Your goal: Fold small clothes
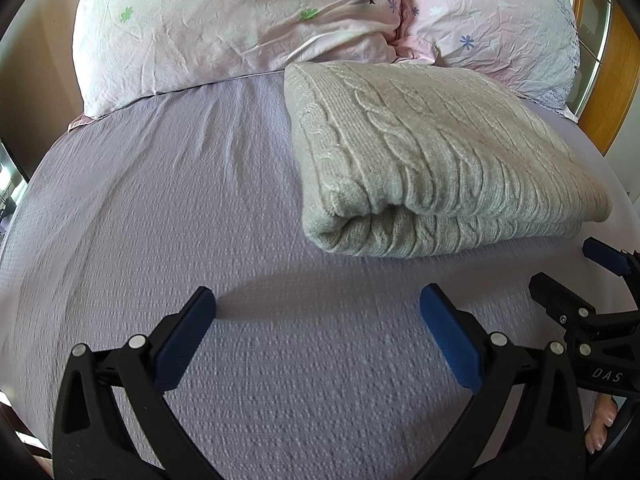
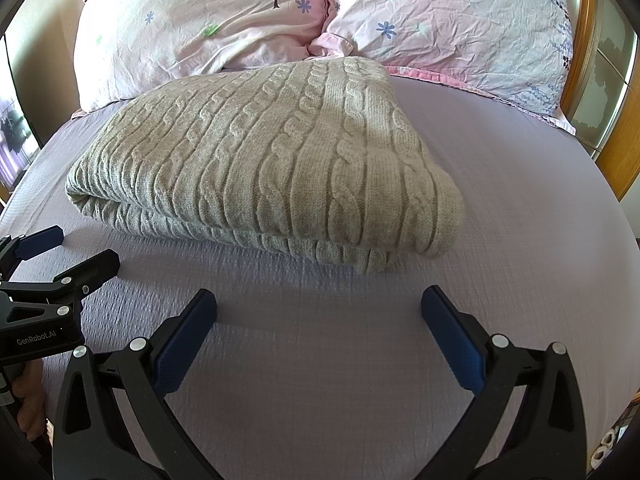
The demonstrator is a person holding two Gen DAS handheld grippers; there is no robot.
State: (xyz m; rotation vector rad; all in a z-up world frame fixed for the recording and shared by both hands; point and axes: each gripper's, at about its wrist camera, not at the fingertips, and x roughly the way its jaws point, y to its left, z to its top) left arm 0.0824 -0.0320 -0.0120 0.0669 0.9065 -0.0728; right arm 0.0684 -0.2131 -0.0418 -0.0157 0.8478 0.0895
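A beige cable-knit sweater lies folded in a thick rectangle on the lilac bed sheet, just in front of the pillows. It also shows in the right wrist view. My left gripper is open and empty, over bare sheet short of the sweater's left front corner. My right gripper is open and empty, short of the sweater's right front corner. The right gripper shows at the left wrist view's right edge, and the left gripper at the right wrist view's left edge.
Two pink flowered pillows lean at the head of the bed, touching the sweater's far edge. A wooden bed frame runs along the right side. Bare sheet lies right of the sweater.
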